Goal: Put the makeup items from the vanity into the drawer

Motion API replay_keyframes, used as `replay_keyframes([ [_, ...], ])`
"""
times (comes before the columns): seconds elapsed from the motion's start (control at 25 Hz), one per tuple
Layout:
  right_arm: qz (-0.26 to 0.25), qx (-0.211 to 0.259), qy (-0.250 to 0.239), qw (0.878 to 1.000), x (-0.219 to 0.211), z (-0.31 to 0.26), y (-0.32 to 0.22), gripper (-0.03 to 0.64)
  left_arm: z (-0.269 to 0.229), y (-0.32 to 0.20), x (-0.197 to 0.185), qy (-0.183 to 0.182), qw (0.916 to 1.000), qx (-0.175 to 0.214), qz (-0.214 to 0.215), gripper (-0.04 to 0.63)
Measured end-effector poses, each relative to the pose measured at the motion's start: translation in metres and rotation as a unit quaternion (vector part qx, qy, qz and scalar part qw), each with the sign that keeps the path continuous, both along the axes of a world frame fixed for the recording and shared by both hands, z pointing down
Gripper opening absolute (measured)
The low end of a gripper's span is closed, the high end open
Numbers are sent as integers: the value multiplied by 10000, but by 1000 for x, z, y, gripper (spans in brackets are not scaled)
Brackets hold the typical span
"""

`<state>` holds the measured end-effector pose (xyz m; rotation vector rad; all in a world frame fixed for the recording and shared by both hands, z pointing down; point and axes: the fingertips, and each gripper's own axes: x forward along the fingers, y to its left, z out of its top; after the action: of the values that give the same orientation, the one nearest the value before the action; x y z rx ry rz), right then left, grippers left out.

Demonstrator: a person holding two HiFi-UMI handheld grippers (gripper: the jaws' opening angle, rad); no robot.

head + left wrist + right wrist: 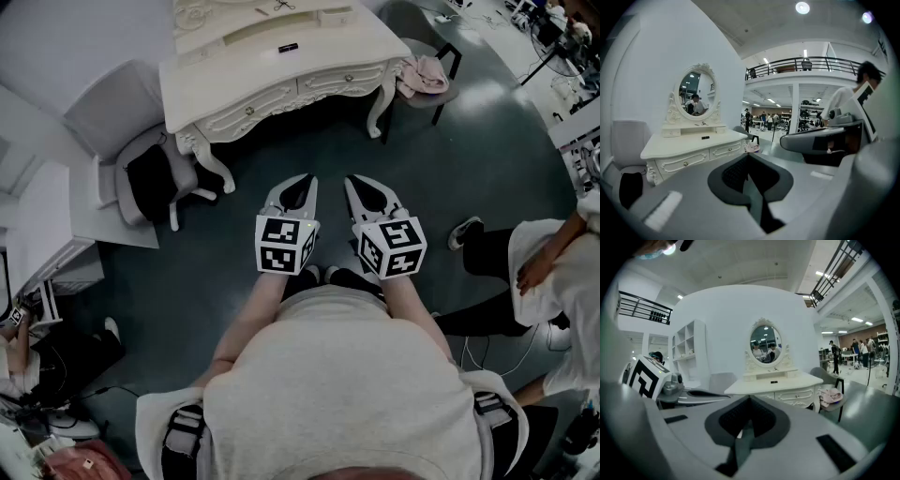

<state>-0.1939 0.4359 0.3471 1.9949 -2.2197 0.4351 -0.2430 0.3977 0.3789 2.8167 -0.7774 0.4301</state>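
Note:
The white vanity [216,80] stands at the far side of the grey floor, several steps ahead of me. A small black item [288,47] lies on its top, and a few small items [281,6] rest on the raised shelf under the oval mirror [696,93]. Its front drawers [337,82] are closed. My left gripper [302,178] and right gripper [359,180] are held side by side over the floor, both shut and holding nothing. The vanity [689,145] and the black item [705,137] lie beyond the left gripper [748,157]. The right gripper [749,399] also points at the vanity [759,386].
A grey chair [112,117] with a black bag [150,183] stands left of the vanity. Right of it is a chair [441,52] holding a pink cloth [424,73]. A person [544,272] sits at the right. A white cabinet [47,225] stands at the left.

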Motion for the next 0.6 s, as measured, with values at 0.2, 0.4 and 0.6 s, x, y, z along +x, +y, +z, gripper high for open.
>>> replay_keyframes([
  [0.2,-93,0,89,9999,-2,0,-7,8,1,-4,1,17,10000,-29,-45,9],
  [0.4,-157,0,126,9998,-1,2,-8,8,3,-6,3,62,9999,-78,-71,9],
  [0.6,-101,243,-88,9996,7,-5,-11,8,-3,-2,12,412,9990,-158,68,9],
])
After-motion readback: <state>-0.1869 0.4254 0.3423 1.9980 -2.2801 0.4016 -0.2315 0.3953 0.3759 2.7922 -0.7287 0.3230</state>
